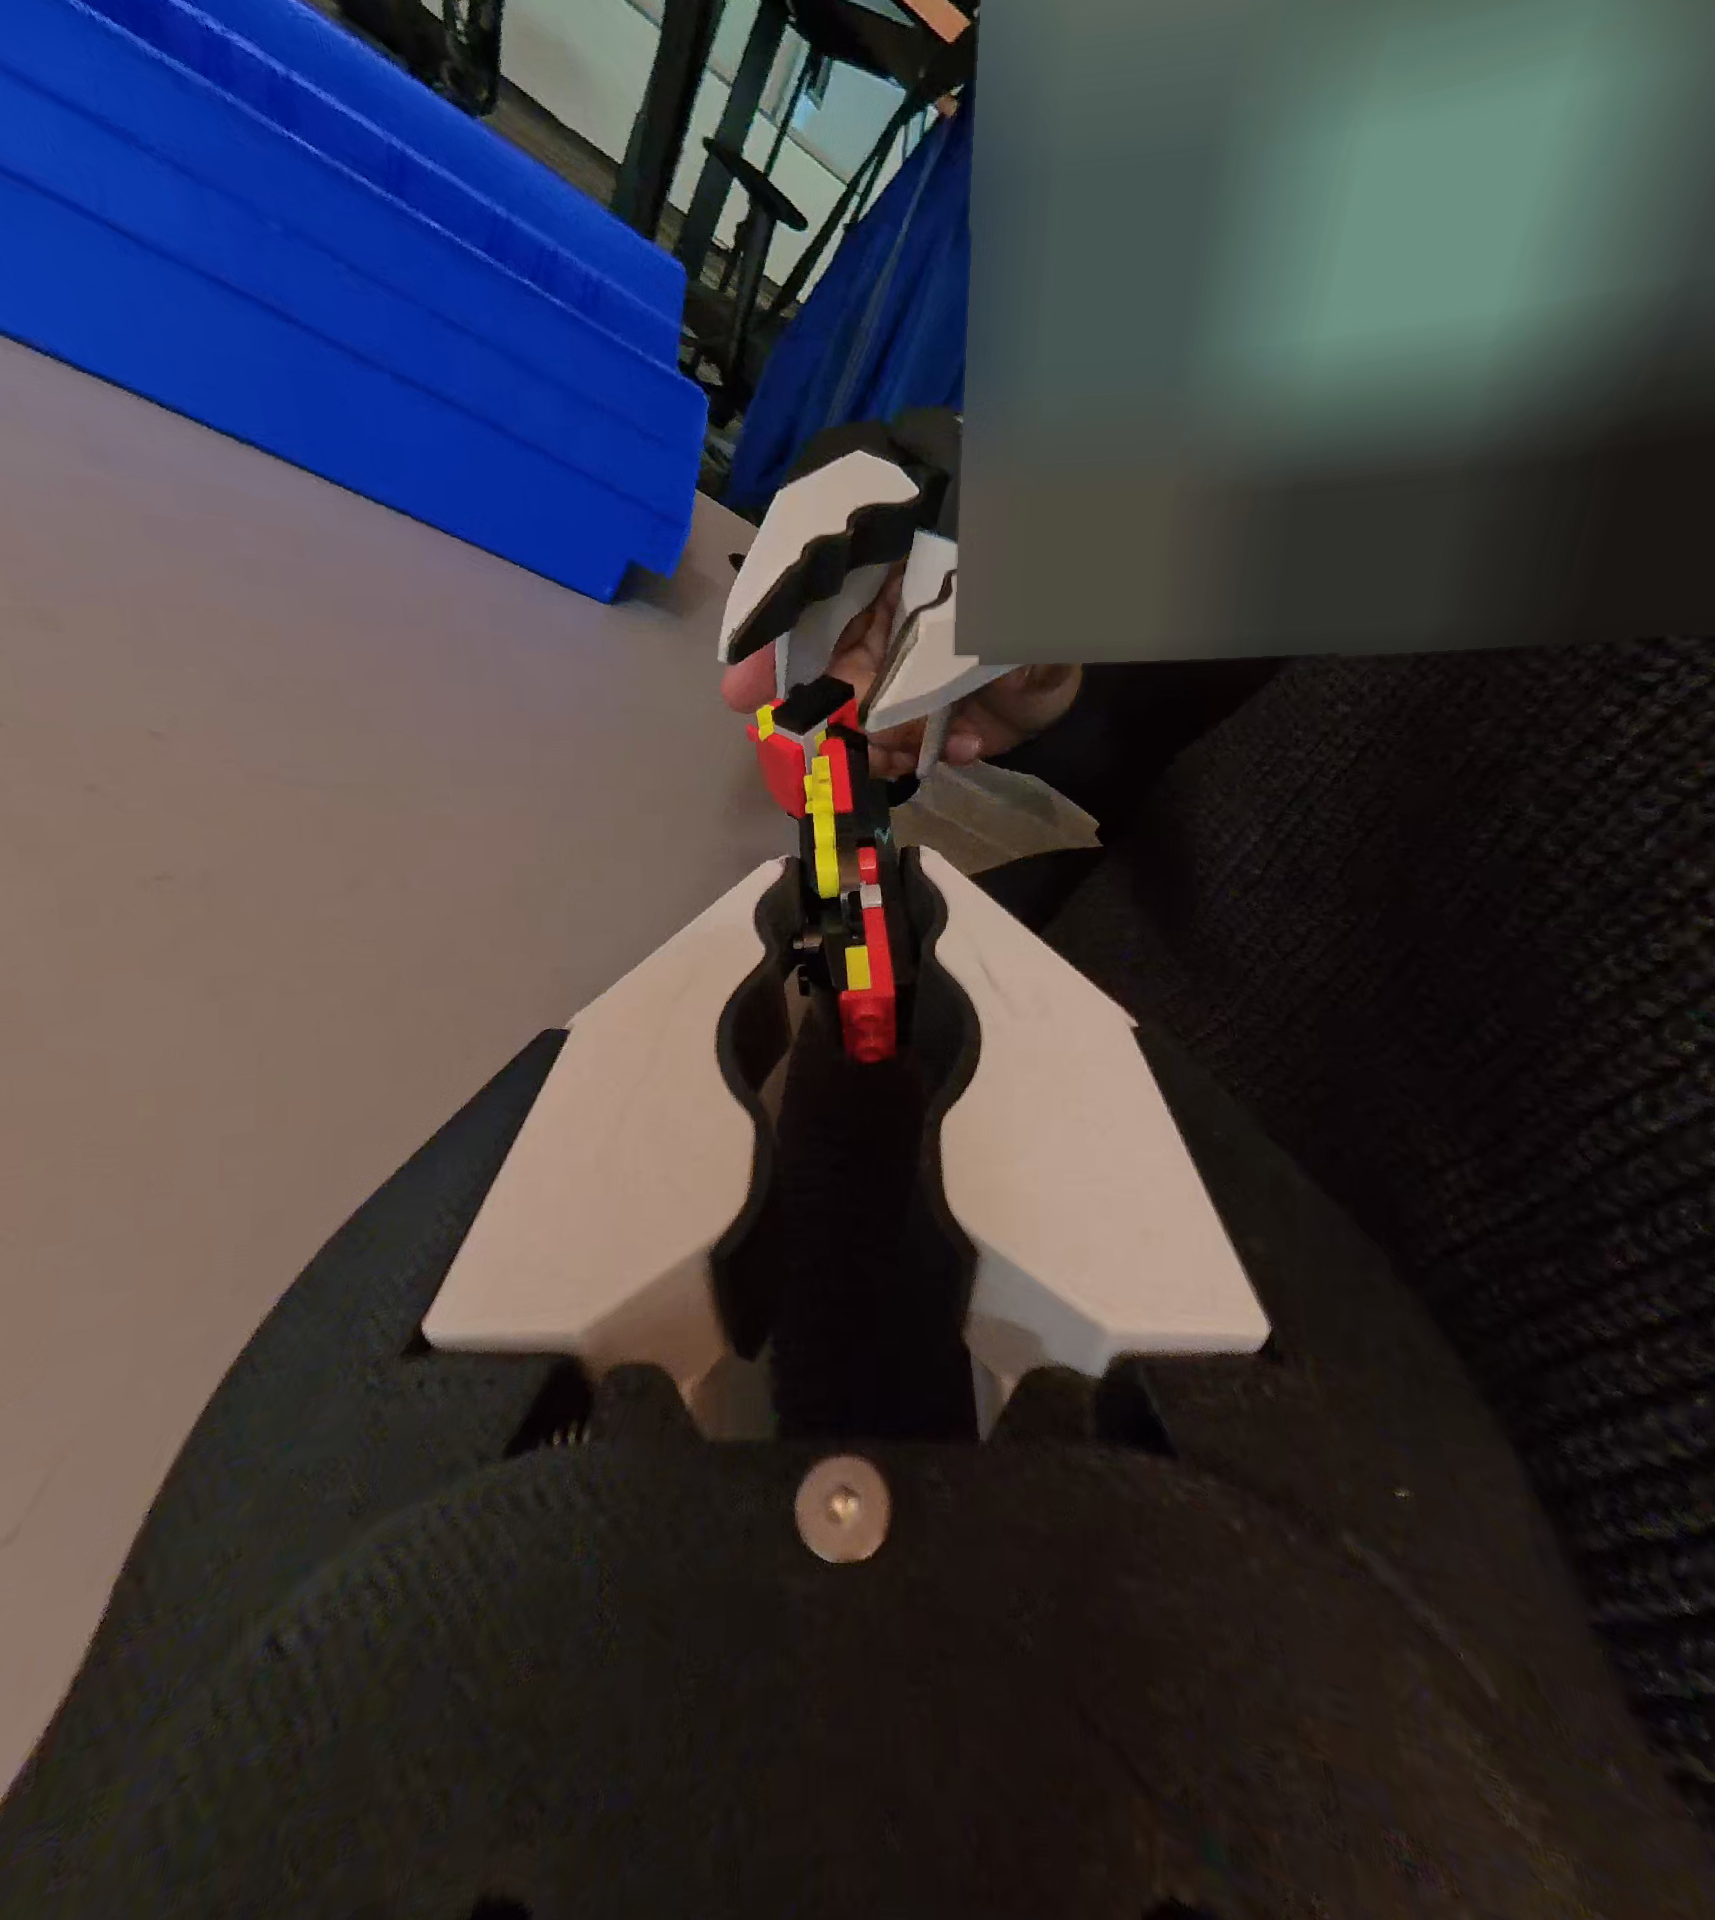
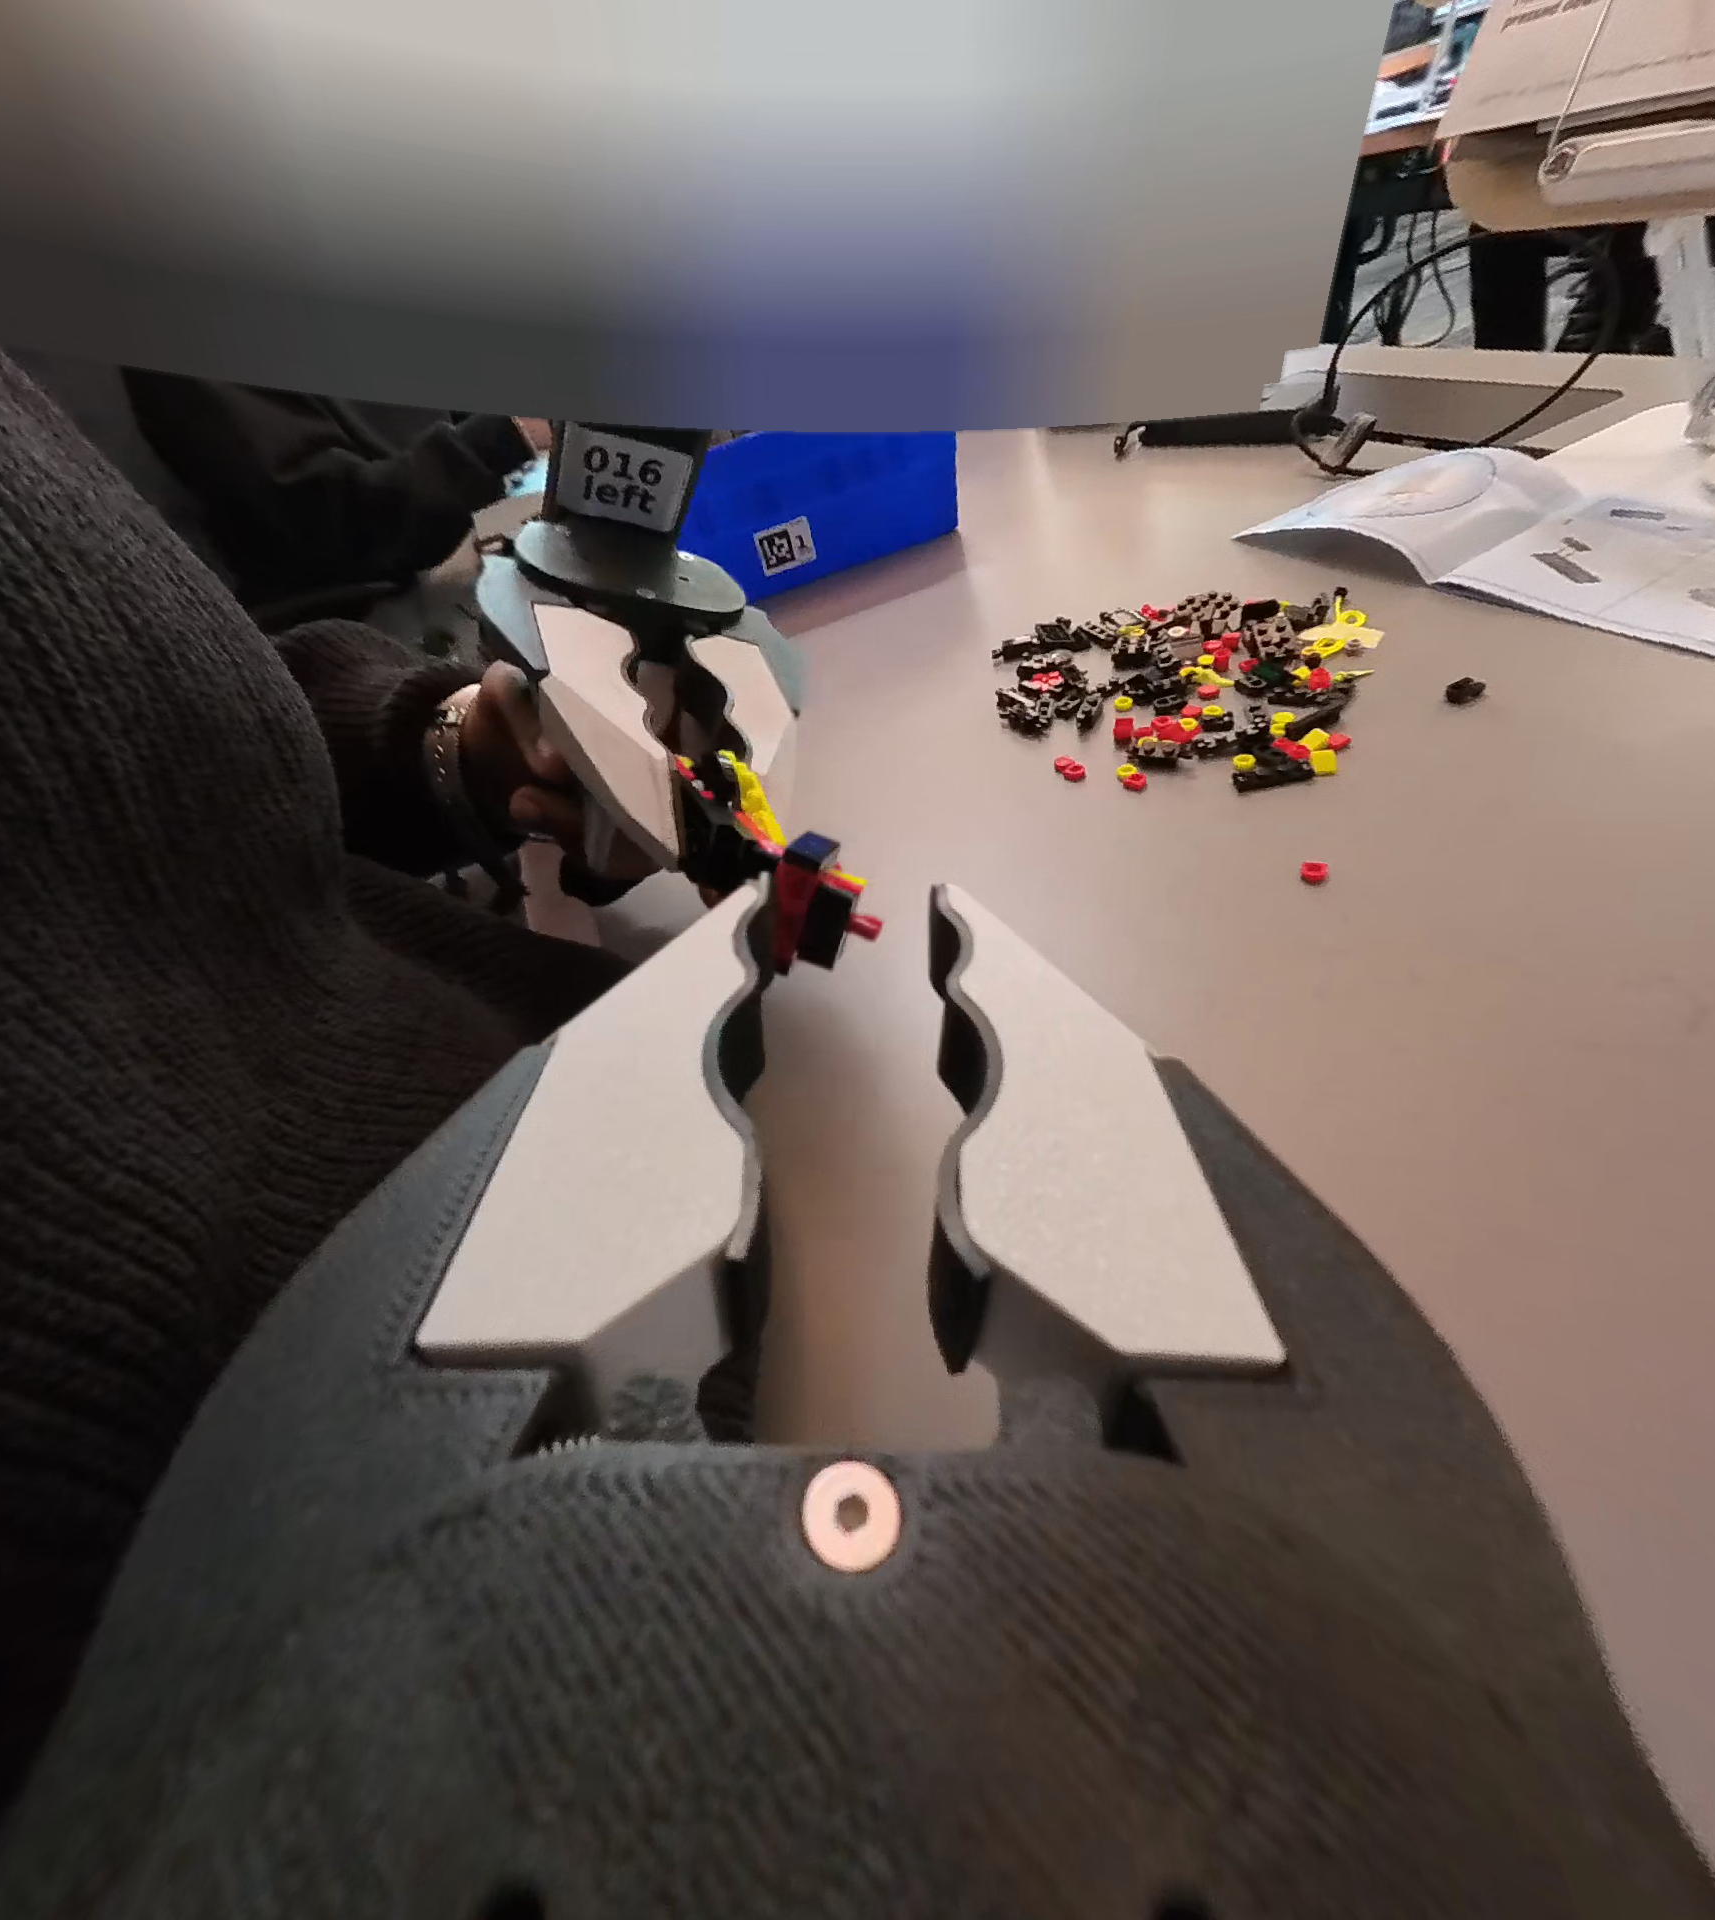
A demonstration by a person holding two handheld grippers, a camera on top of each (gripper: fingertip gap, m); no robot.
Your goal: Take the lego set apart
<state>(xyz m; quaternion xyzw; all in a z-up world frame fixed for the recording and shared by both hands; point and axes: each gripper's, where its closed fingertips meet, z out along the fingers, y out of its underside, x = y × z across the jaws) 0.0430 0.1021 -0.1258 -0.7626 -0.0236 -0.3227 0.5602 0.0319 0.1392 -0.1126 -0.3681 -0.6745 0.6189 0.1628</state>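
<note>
A red, yellow and black lego set (image 1: 837,831) is held in the air above the grey table (image 1: 209,831). My left gripper (image 1: 848,883) is shut on its lower part, with one red end sticking back between the fingers. My right gripper (image 1: 827,686) shows farther off, open, with its fingertips on either side of the set's top end. In the right wrist view my right gripper (image 2: 845,904) is open. The end of the lego set (image 2: 811,904) lies against its left fingertip (image 2: 728,935). The left gripper (image 2: 697,810) grips the set from behind.
A pile of loose red, yellow and black pieces (image 2: 1185,686) lies on the table (image 2: 1248,1091), with stray pieces (image 2: 1313,873) nearby. An open instruction booklet (image 2: 1559,551) lies behind it. Blue bins (image 1: 313,291) stand at the back left. A person's dark knit sleeve (image 2: 105,935) is close on the left. Tip to tip, the grippers are about 5 cm apart.
</note>
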